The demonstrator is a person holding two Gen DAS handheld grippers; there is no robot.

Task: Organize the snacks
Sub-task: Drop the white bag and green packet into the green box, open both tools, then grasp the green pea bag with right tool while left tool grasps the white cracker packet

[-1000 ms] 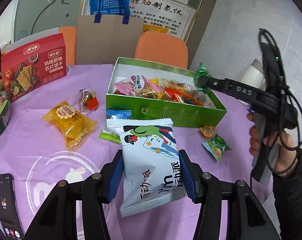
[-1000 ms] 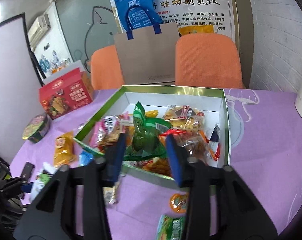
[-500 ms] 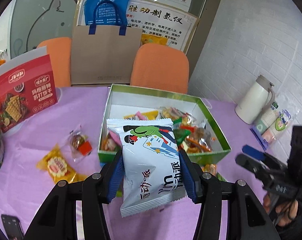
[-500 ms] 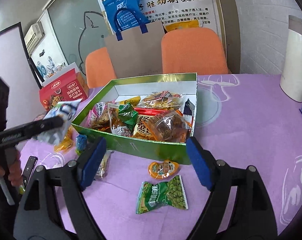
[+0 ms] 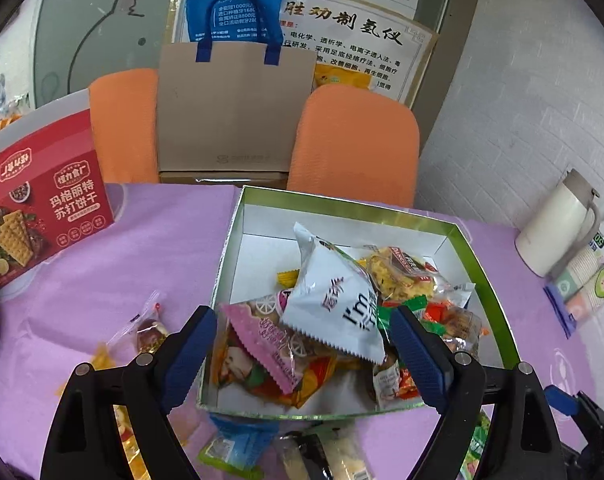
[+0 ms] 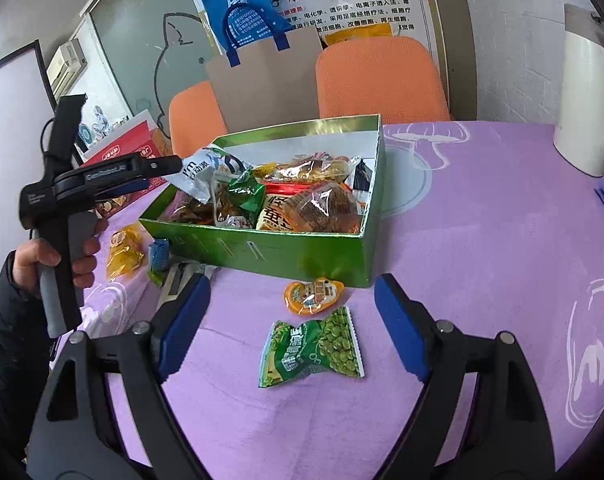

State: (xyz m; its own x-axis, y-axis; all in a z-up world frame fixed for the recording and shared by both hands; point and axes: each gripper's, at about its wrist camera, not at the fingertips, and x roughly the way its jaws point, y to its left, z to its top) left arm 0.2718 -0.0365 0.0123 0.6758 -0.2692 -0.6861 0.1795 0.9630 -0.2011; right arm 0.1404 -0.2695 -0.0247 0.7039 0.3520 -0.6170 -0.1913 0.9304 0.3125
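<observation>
The left gripper (image 5: 302,354) is wide apart over the green box (image 5: 490,304). The white snack bag (image 5: 334,304) lies on top of the snacks inside. The right gripper (image 6: 290,320) is wide apart too, above a green pea pack (image 6: 312,354) on the purple table (image 6: 482,240).

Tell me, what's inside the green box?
The green box holds a heap of snack packets. On top are a white packet, a pink one and a clear brown one. Whatever lies underneath the heap is covered.
</observation>
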